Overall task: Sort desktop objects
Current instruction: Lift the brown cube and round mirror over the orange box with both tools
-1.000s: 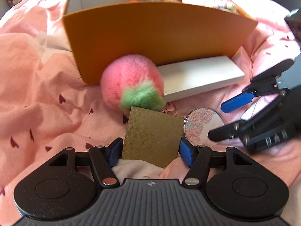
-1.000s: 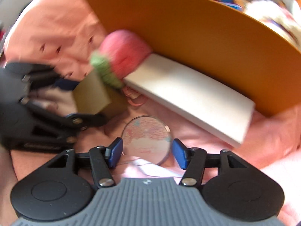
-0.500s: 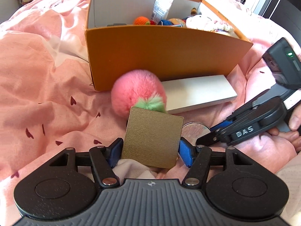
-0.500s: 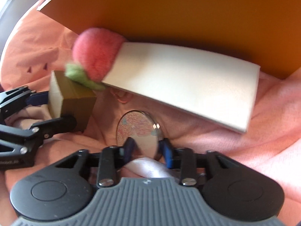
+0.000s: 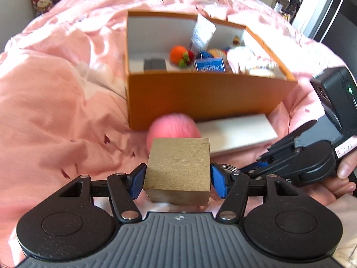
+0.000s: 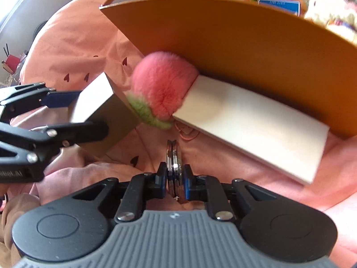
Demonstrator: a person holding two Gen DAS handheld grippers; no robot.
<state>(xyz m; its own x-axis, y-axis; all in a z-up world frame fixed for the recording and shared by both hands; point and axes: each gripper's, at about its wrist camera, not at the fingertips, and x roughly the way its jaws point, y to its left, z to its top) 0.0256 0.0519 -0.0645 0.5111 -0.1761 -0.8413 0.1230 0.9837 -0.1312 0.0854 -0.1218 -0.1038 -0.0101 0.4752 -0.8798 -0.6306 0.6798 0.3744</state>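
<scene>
Grip check: left gripper point(image 5: 177, 179) pinching gold box point(image 5: 178, 169), jaws closing | right gripper point(image 6: 175, 176) closing on compact mirror point(image 6: 173, 156) held edge-up | next: clear the orange box point(image 5: 200, 93) wall, drop gently.

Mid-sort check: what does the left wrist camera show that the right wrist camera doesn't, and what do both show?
Left wrist only: the inside floor of the orange cardboard box, with a dark grey block and white tube; the gold square box seen face-on, gripped in the left hand-held gripper.

Right wrist only: the round compact mirror edge-on, with the right hand-held gripper closing on it; the green tuft of the pink fluffy pompom.

Both: orange box, pompom, gold box, flat white rectangular box, pink bedsheet.
</scene>
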